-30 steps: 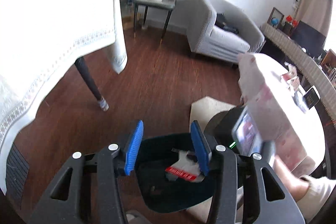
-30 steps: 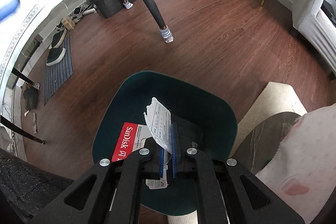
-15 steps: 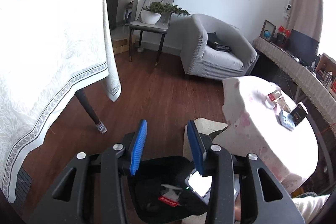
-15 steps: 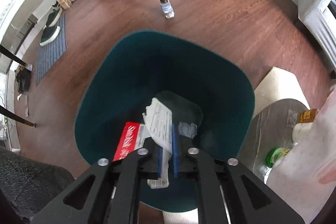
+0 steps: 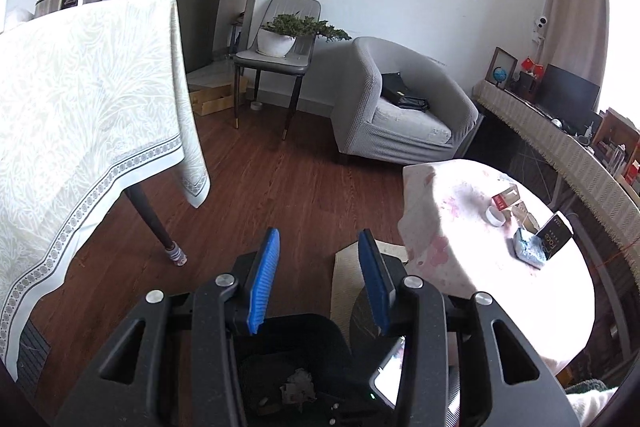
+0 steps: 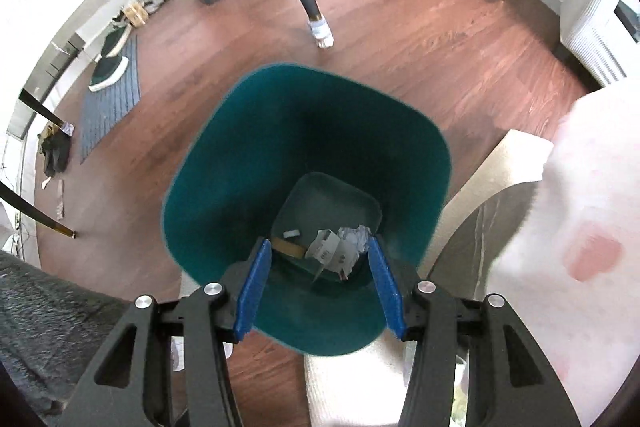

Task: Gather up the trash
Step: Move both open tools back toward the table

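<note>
Drop-off step, by the look of things. Left claw (image 5: pixel 320 247) released and empty, aimed out over the floor, with the teal bin (image 5: pixel 288 343) low down just behind its blue pads. Right claw (image 6: pixel 319 247) pointing steeply down into that bin, jaws having just been opening, nothing between the pads, so released too. Paper scraps (image 6: pixel 332 251) lying on the bin's bottom straight beneath the right claw, with a small white bit (image 6: pixel 291 234) just to their left and a crumpled wad (image 6: pixel 357 234) touching them on the right. Next, as a judgement: raise the right claw clear of the rim, swing right toward the round desk (image 5: pixel 452 227), then pick among what sits there, namely a red box (image 5: pixel 505 199), a white cap (image 5: pixel 495 215), a blue lump (image 5: pixel 528 249) and a dark carton (image 5: pixel 554 233), all ahead and well right of the left claw. Which of these count as trash: hard to tell. Around, starting far left of the left claw: a large desk (image 5: pixel 80 107) under a white cloth, its dark leg (image 5: pixel 154 223) ahead-left, a grey armchair (image 5: pixel 400 107) well ahead, a beige rug (image 5: pixel 348 267) just ahead-right. Likely in the way: the bin rim near the right claw's pads, and the round desk's hanging cloth close on the right, apt to snag.
</note>
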`<state>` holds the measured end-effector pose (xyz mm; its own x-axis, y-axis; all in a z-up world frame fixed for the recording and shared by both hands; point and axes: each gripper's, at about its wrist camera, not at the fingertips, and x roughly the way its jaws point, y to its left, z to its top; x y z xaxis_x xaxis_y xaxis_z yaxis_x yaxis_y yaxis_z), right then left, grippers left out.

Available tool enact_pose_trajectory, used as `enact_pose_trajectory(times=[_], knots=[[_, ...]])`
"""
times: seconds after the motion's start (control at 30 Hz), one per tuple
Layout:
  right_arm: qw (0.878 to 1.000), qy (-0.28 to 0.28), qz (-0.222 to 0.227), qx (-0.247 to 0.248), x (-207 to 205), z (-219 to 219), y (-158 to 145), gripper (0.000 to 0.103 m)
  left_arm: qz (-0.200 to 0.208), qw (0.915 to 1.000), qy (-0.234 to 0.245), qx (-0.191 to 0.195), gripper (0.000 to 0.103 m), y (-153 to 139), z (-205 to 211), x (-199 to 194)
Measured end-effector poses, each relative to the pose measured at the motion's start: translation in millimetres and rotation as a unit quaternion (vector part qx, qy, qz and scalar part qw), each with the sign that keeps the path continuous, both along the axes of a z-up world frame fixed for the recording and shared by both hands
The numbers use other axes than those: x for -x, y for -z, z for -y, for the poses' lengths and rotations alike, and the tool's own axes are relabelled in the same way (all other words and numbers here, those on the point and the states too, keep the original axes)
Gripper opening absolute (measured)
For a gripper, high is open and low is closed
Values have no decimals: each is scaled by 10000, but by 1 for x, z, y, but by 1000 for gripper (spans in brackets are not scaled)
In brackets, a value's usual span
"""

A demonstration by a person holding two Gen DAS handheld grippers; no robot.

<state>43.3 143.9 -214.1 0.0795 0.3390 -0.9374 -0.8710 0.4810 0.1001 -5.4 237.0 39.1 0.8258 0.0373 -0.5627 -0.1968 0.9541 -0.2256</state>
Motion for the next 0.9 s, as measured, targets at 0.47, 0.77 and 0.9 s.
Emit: enact_pose_trajectory(times=[0.47,0.77,0.9], knots=[[9924,-147,612,-1057,14,54,-106,52,125,9998,122,-73,53,-5,43,-30],[9851,180,972,-1411,3,104,-145,51,206,9989,407,-92,63,-5,81,-51],[9817,380,1133,-1482,-4,128,-157,51,176,9982,567,-103,64,-1,100,-61]])
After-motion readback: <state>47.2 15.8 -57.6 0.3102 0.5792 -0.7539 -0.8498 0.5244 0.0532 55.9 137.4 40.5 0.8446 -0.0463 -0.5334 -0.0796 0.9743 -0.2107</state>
